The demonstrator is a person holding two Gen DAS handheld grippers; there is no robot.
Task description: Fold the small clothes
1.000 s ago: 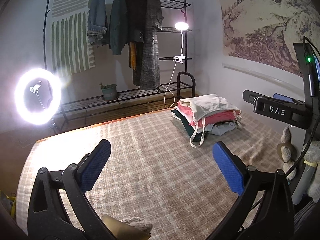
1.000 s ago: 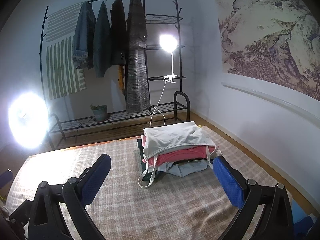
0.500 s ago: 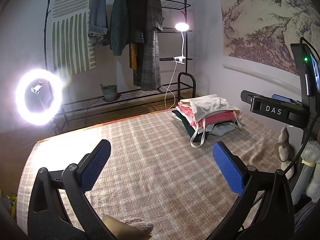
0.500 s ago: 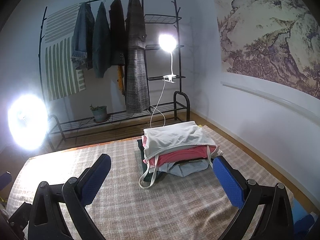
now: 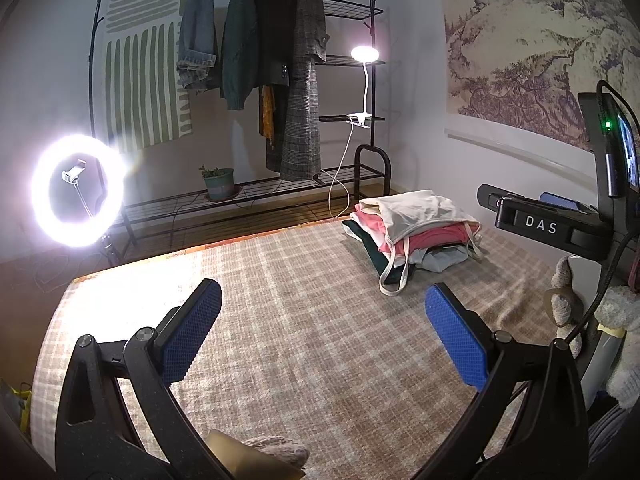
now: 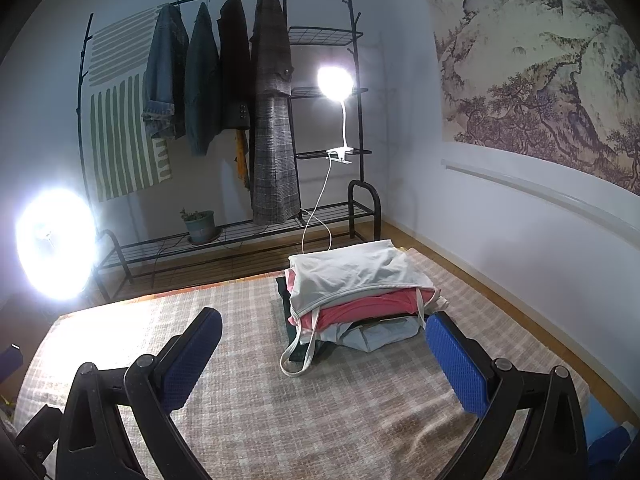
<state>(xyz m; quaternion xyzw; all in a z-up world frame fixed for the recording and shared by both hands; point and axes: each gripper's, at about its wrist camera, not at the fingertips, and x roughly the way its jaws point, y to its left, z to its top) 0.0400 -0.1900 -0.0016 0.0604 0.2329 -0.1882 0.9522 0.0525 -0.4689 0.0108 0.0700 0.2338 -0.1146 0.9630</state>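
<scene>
Your left claw [image 5: 322, 320] and right claw [image 6: 322, 350] are both spread wide and hold nothing. The clothes pile [image 6: 360, 292] sits on the plaid cloth [image 6: 320, 412], just beyond your right claw.

I hold my left gripper [image 5: 323, 310] and right gripper [image 6: 323, 342] level, both spread wide with nothing between their blue pads.
</scene>
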